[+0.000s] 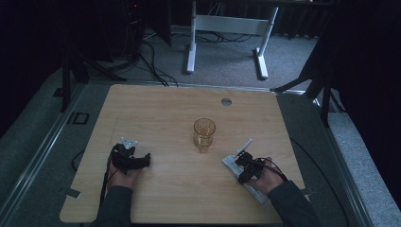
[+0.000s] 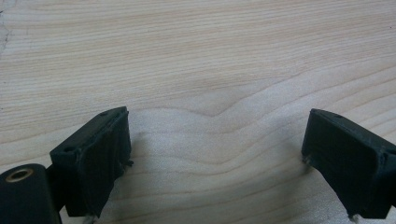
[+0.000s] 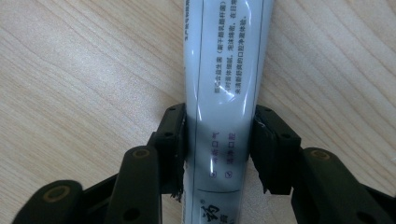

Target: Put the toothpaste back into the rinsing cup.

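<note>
A white tube with printed text [image 3: 224,56] lies flat on the wooden table [image 3: 70,84]. My right gripper [image 3: 222,116] is shut on it, one black pad pressed against each side near its lower part. In the high view the tube [image 1: 257,193] sits at the front right under my right gripper [image 1: 242,165], which a hand holds low over the table. My left gripper [image 2: 215,135] stands open with bare wood between its jaws; in the high view my left gripper [image 1: 137,161] rests at the front left. An amber drinking glass [image 1: 204,134] stands upright mid-table between the two grippers.
A round grey grommet [image 1: 226,101] sits near the table's far edge. Beyond the table, white desk legs [image 1: 191,47] and cables lie on grey carpet. The table's front edge [image 1: 189,221] runs close to the person's sleeves.
</note>
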A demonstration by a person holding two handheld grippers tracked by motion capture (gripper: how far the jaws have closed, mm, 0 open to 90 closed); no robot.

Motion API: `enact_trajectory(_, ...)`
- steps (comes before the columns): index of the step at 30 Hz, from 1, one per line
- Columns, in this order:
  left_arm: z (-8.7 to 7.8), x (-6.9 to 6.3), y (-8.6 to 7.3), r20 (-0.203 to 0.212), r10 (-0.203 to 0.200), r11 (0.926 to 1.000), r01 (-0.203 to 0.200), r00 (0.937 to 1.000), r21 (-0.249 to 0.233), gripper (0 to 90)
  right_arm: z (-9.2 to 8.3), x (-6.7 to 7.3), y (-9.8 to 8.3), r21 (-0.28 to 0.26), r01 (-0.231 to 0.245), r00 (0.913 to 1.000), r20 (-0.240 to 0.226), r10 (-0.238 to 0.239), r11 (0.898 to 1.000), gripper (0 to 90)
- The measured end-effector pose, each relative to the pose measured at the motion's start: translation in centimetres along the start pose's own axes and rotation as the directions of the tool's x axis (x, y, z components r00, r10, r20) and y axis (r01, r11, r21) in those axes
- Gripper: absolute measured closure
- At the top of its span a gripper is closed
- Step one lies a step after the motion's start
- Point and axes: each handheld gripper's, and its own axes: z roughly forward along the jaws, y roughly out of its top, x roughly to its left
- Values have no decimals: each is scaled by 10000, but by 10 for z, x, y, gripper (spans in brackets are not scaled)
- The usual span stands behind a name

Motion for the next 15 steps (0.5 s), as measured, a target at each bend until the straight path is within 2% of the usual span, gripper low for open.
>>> enact_trajectory(15,0,0,0,-3,1,10000,-1,10000,0,83,-6,-3,-5,-321,-286,9996,21,287,9991,703)
